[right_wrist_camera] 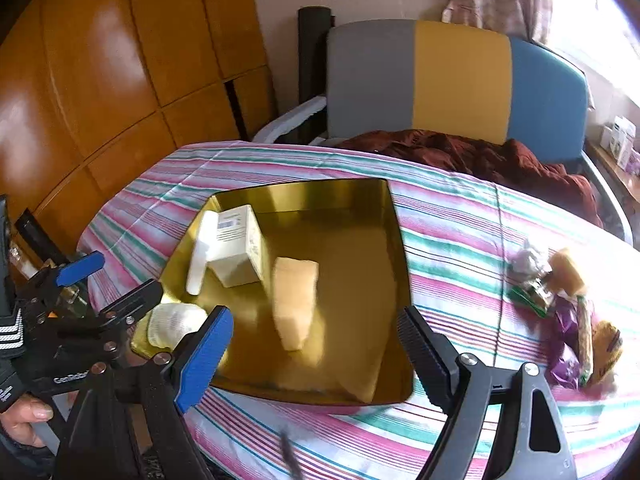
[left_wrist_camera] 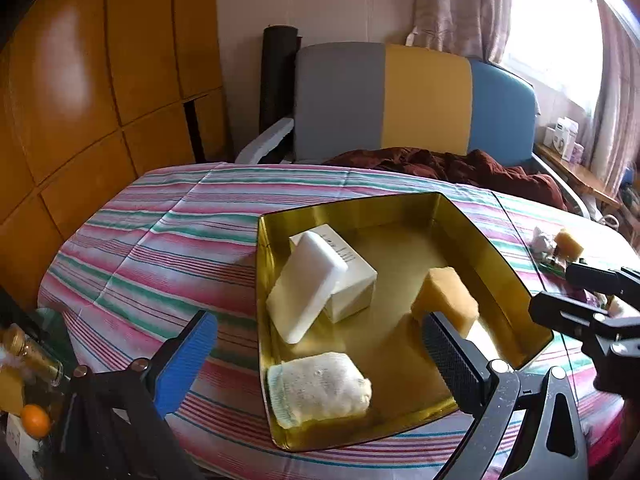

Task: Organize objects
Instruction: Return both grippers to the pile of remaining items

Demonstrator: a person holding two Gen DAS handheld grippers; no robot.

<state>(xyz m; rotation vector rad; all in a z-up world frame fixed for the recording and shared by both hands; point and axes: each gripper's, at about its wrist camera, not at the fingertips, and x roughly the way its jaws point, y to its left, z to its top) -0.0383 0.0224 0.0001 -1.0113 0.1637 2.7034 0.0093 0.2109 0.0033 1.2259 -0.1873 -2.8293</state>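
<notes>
- The shallow gold-coloured metal tray (right_wrist_camera: 396,216) is sitting on the table covered with a pink, green and white striped cloth (right_wrist_camera: 460,216), and it is serving as the collecting place.
- Inside it, a flat white foam block (left_wrist_camera: 306,284) is leaning against a white cardboard box with printed label (right_wrist_camera: 236,244) at the far left; a folded white knitted cloth (left_wrist_camera: 320,390) is lying in the near left corner.
- A yellow sponge block (right_wrist_camera: 294,304) is showing blurred over the tray's middle, so it appears to be dropping or tumbling in; whether it is resting on the floor cannot be told.
- The right gripper (right_wrist_camera: 316,344) is hovering over the tray's near edge with its jaws spread wide and nothing between them.
- The left gripper (left_wrist_camera: 320,344) is likewise standing spread and empty, over the tray's near left part.
- A loose pile is remaining on the cloth well to the right of the tray: a second yellow sponge (right_wrist_camera: 568,276), a crumpled white paper wad (right_wrist_camera: 528,260) and a purple wrapper (right_wrist_camera: 564,344).
- Judgement: the step in hand is the release of the sponge; next, the right-hand pile.
- To do it well, the right gripper should be lifting clear of the rim before swinging right, and should be taking one item only.
- Risk: the soft sponge may be bouncing against the leaning foam block.
</notes>
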